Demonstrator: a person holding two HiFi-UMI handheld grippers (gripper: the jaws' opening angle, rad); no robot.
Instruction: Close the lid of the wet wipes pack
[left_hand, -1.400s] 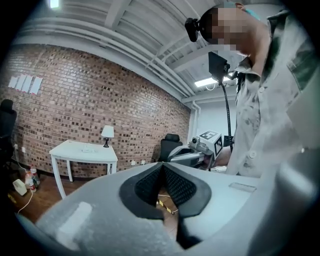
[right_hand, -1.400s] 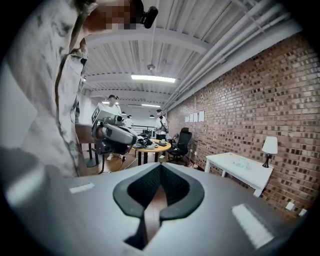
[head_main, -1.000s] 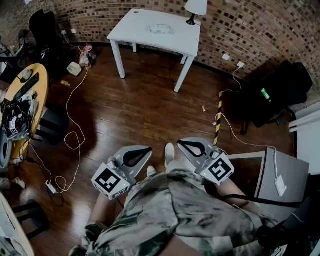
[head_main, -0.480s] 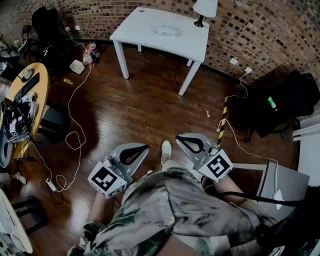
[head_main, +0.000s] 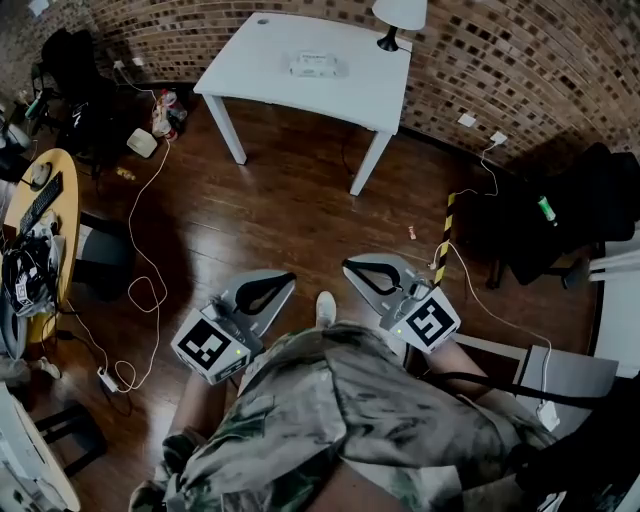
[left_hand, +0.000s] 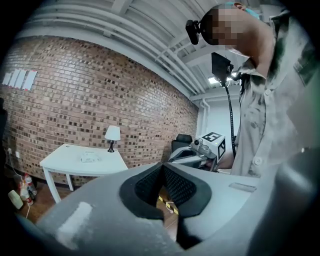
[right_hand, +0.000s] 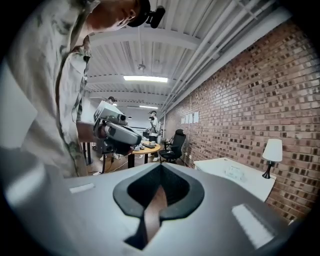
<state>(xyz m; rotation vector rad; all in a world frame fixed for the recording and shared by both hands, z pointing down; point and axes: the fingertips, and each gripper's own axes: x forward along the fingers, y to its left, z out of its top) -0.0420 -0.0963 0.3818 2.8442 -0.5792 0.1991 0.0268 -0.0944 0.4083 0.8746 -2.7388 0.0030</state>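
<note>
— Moving up! The white table (head_main: 250, 62) sits bigger and lower in the head view than it did a moment ago. It has slid a bit to the left too.

— And the wet wipes pack (head_main: 313, 64)?

— It lies flat on that table, near the back, not far from the lamp (head_main: 397, 17). It has not moved on the table. It is too small here to tell if its lid is up or down.

— Are the grippers near it?

— No. Both are well apart from it, held low in front of the person, over the dark wood floor (head_main: 290, 205). They point toward the table, just as before, and they sit a little more to the left in the head view now.

— What is the left gripper (head_main: 283, 281) doing?

— Its jaws are closed. The tips touch, and only a bit of floor shows through the hollow behind them. Nothing is in there.

— And the right gripper (head_main: 356, 270)?

— The same. Its jaws meet at the tip and hold nothing.

— Anything else?

— One white shoe (head_main: 325, 306) pokes out between the two grippers, a little lower in the head view than before.
</note>
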